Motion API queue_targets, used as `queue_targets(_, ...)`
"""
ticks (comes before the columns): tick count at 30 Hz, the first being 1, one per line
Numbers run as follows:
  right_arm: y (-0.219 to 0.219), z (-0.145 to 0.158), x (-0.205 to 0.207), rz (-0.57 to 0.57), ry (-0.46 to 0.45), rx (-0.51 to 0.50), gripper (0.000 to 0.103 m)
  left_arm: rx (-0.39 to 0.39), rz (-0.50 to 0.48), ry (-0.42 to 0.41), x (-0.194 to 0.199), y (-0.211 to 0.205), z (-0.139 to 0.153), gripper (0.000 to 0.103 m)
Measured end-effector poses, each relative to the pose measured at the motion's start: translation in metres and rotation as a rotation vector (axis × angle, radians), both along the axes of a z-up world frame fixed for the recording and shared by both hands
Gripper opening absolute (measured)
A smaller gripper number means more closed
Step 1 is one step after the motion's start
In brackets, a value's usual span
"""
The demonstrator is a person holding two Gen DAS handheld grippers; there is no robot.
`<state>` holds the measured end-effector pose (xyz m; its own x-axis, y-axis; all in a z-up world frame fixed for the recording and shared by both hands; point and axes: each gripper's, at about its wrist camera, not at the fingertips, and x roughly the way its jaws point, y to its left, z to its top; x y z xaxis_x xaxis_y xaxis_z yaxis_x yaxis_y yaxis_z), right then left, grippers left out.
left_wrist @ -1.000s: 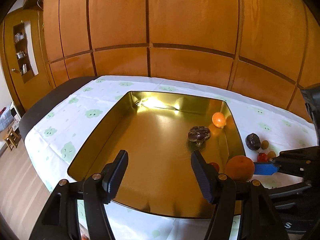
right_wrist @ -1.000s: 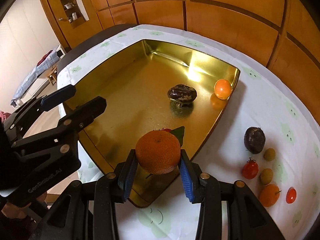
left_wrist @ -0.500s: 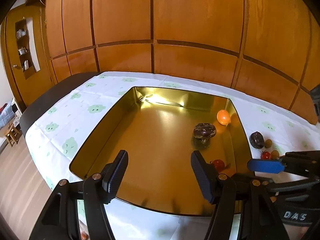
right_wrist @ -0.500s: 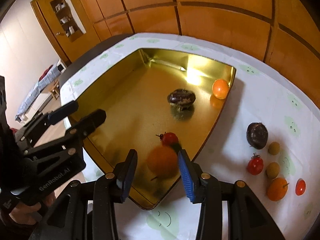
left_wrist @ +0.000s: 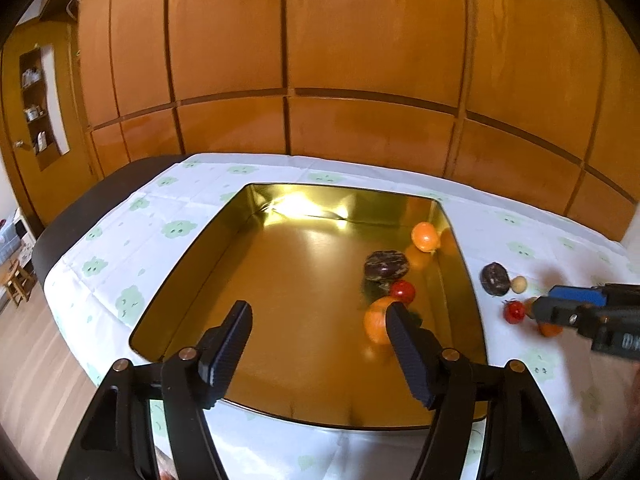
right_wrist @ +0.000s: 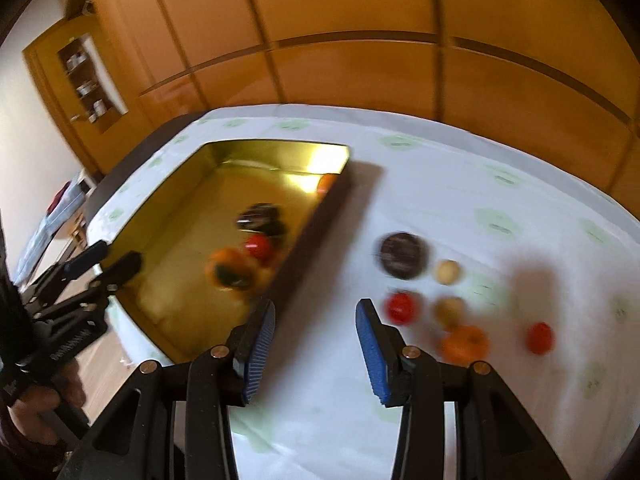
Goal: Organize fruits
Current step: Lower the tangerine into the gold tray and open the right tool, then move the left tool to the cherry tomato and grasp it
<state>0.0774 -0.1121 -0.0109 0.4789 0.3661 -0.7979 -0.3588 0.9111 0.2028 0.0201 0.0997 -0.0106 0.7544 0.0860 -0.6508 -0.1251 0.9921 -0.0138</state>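
- The right gripper (right_wrist: 316, 344) stands wide apart with nothing between its blue pads, above the white cloth (right_wrist: 320, 400) just outside the gold tray (right_wrist: 160, 204); the left gripper (left_wrist: 318, 344) is also spread wide and empty, over the tray's near edge.
- The right wrist view is smeared by motion — fruit outlines there are soft, and small details cannot be made out.
- In the left wrist view the left gripper's right finger (left_wrist: 404, 352) covers part of the large orange (left_wrist: 374, 320), so only its left side shows.
- Inside the tray, toward its right wall: the large orange, a red tomato (left_wrist: 402, 290) touching or just beside it, a dark purple mottled fruit (left_wrist: 386, 265) behind that, and a small orange fruit (left_wrist: 425, 236) in the far right corner.
- Outside the tray, to its right on the cloth: a dark round fruit (right_wrist: 403, 255), two small tan fruits (right_wrist: 447, 272), a red tomato (right_wrist: 401, 307), an orange fruit (right_wrist: 464, 344) and a further red one (right_wrist: 540, 338).
- Of these, the nearer red tomato lies just beyond the right gripper's right pad — close, not touching.
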Motion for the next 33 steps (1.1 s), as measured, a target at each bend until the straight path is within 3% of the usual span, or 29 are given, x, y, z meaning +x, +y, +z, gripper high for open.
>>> queue_targets(14, -0.141, -0.005, 0.014, -0.261, 0.017, -0.107, 0.043, 0.025, -0.223, 0.004, 0.009, -0.051, 0.015, 0.07)
queue_targets(19, -0.178, -0.015, 0.017, -0.359, 0.038, -0.072, 0.043, 0.01, -0.334, 0.036, 0.017, -0.075, 0.018, 0.058)
queue_targets(21, -0.186, -0.019, 0.02, -0.386, 0.066, -0.047, 0.043, -0.007, -0.379, 0.058, 0.023, -0.086, 0.019, 0.046)
queue_targets(24, -0.188, -0.014, 0.02, -0.379, 0.053, -0.021, 0.043, -0.025, -0.444, 0.089, 0.034, -0.104, 0.017, 0.038)
queue_targets(33, -0.184, -0.01, 0.018, -0.352, 0.054, 0.006, 0.043, -0.038, -0.558, 0.21, 0.06, -0.155, -0.006, 0.033)
